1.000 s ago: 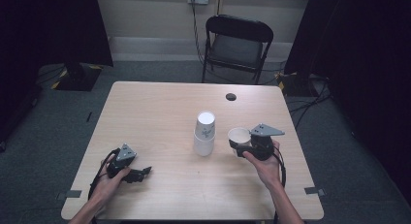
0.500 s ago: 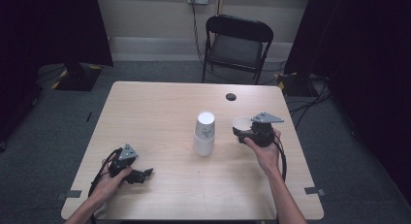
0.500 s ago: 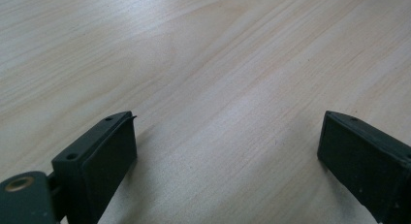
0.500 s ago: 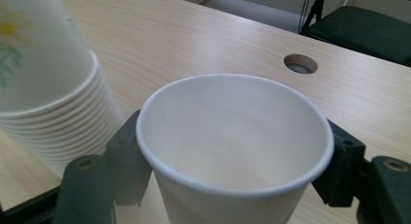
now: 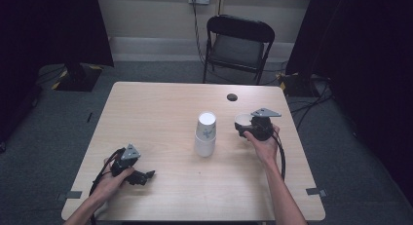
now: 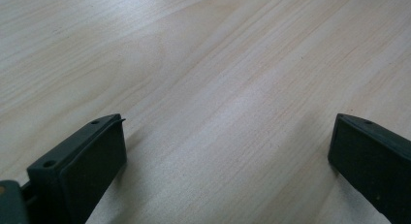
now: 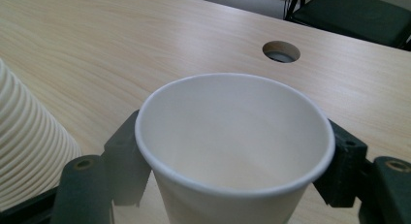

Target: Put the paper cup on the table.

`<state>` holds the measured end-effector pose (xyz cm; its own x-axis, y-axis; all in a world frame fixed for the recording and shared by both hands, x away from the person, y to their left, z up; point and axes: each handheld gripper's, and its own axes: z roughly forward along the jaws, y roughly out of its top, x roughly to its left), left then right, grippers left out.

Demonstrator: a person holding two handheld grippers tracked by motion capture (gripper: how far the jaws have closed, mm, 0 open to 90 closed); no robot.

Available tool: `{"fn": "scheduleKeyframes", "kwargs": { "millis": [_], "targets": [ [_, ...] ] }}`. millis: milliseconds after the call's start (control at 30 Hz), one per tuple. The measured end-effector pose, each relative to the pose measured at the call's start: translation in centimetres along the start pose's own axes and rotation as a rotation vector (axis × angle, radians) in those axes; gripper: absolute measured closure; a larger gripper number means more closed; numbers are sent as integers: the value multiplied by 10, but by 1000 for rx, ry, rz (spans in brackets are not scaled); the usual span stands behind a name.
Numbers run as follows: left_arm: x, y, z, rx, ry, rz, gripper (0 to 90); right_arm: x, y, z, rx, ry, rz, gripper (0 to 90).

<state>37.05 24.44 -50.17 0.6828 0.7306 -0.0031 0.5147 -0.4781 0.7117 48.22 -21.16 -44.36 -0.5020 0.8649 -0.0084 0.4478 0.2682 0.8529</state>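
My right gripper (image 5: 245, 128) holds a white paper cup (image 5: 242, 120) upright, right of the middle of the table. In the right gripper view the cup (image 7: 232, 151) sits between the two black jaws just under its rim. The jaws have just been opening a little, and the pads still touch the cup's sides. A tall stack of white paper cups (image 5: 205, 135) stands upside down at the table's middle, close to the held cup's left; the stack (image 7: 29, 151) also shows in the right gripper view. My left gripper (image 5: 145, 176) rests near the front left, jaws just opened wide, with only bare wood (image 6: 228, 112) between them.
A round cable hole (image 5: 232, 97) lies in the light wooden table (image 5: 156, 113) beyond the held cup. A black folding chair (image 5: 238, 40) stands behind the far edge. Cables trail on the grey floor to the right.
My right hand has carried the cup away from the person, toward the far side of the table. The left hand has stayed where it was.
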Motion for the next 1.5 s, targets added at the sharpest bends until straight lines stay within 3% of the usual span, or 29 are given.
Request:
{"fn": "scheduleKeyframes", "kwargs": {
  "millis": [333, 633, 900, 933, 1033, 1167, 1433, 1500],
  "targets": [
    [0, 0, 1, -2, 1, -3, 0, -2, -14, 16, 8, -1, 25, 264],
    [0, 1, 2, -7, -6, -6, 0, 0, -24, 6, 5, -4, 36, 259],
    [1, 1, 1, -2, -4, 1, 0, 1, -37, 6, 13, 30, 58, 251],
    [1, 1, 1, -2, -3, 1, 0, 4, -39, 8, 31, 40, 52, 198],
    [1, 1, 1, -2, -3, 1, 0, 5, -40, 7, 33, 46, 66, 157],
    [1, 1, 1, -2, -3, 1, 0, 4, -38, 0, 26, 67, 86, 145],
    [1, 1, 1, -3, -4, 0, 0, 2, -41, -17, 35, 78, 84, 144],
    [1, 1, 1, -2, -4, 1, 0, 2, -39, -22, 40, 99, 79, 145]
  ]
}}
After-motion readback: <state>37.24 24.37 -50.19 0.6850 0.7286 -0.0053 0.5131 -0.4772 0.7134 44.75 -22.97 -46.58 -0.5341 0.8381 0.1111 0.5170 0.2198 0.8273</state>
